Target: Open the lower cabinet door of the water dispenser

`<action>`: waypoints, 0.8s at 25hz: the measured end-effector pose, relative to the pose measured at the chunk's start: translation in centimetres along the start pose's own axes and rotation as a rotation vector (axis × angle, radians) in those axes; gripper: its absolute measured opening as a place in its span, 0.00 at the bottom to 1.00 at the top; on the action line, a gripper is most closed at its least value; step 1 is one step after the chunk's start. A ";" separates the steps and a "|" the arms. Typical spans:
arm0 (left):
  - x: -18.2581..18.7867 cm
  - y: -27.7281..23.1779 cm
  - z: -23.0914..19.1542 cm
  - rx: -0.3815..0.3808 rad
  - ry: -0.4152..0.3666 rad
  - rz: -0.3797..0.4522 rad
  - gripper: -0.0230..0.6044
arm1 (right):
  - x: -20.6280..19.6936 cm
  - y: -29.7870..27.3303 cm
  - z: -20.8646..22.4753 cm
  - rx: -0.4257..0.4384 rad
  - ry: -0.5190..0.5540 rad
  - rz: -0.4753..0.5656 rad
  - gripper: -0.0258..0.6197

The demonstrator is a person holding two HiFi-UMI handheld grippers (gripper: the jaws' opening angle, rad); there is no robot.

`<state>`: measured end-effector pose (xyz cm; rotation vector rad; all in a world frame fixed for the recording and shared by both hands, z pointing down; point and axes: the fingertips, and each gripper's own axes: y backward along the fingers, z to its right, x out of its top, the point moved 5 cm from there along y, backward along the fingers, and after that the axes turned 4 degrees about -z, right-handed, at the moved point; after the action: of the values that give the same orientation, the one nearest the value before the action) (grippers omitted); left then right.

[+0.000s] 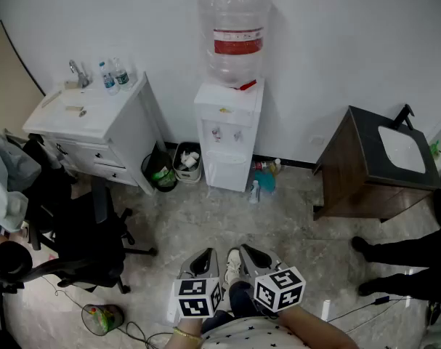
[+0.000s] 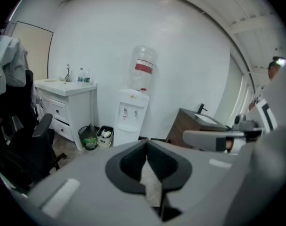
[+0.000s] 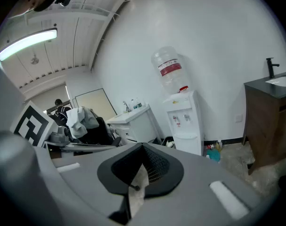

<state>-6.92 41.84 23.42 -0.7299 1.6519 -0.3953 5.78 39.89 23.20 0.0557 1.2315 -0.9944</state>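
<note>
Though shut, door [image 1: 226,171] far beyond fingertips [image 1: 205,259]

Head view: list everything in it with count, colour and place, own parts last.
water dispenser: 1, white, back wall centre
lower cabinet door: 1, white, dispenser's base, closed
water jug: 1, clear, red label, atop dispenser
sink cabinet: 1, white, left of dispenser
small bottles: 2, clear, on sink cabinet
bins: 2, black and grey, beside dispenser's left
floor bottles: count unclear, blue and white, dispenser's right
vanity: 1, dark brown, white basin, right
office chair: 1, black, lower left
bystander's legs: black, right edge
left gripper: 1, grey, bottom centre, shut, empty
right gripper: 1, grey, beside it, shut, empty
</note>
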 end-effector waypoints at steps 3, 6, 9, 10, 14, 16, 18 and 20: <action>3.6 -4.6 -1.2 -0.013 -0.007 -0.015 0.05 | 3.7 -4.1 2.7 -0.001 0.004 -0.006 0.04; 7.3 -9.5 -1.9 -0.027 -0.008 -0.020 0.05 | 7.3 -7.8 6.0 -0.006 0.020 -0.017 0.04; 10.9 -14.4 -2.7 -0.030 -0.011 -0.022 0.05 | 10.4 -11.5 9.6 -0.028 0.038 -0.029 0.04; 11.7 -15.9 -2.9 -0.035 -0.012 -0.027 0.05 | 11.1 -12.5 10.8 -0.044 0.046 -0.033 0.04; 13.3 -21.6 -3.3 -0.059 -0.038 -0.073 0.05 | 12.5 -16.2 15.2 -0.124 0.028 -0.046 0.04; 13.2 -24.2 -3.7 -0.068 -0.045 -0.108 0.05 | 12.5 -18.1 17.2 -0.160 0.002 -0.059 0.04; 12.7 -26.7 -4.2 -0.082 -0.039 -0.148 0.05 | 12.0 -19.8 19.0 -0.196 -0.022 -0.076 0.04; 12.0 -29.3 -4.9 -0.097 -0.033 -0.182 0.05 | 11.1 -21.7 20.9 -0.232 -0.039 -0.092 0.04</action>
<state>-5.45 11.53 33.67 -0.9585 1.5878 -0.4318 7.21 9.18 32.33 -0.2030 1.3153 -0.9213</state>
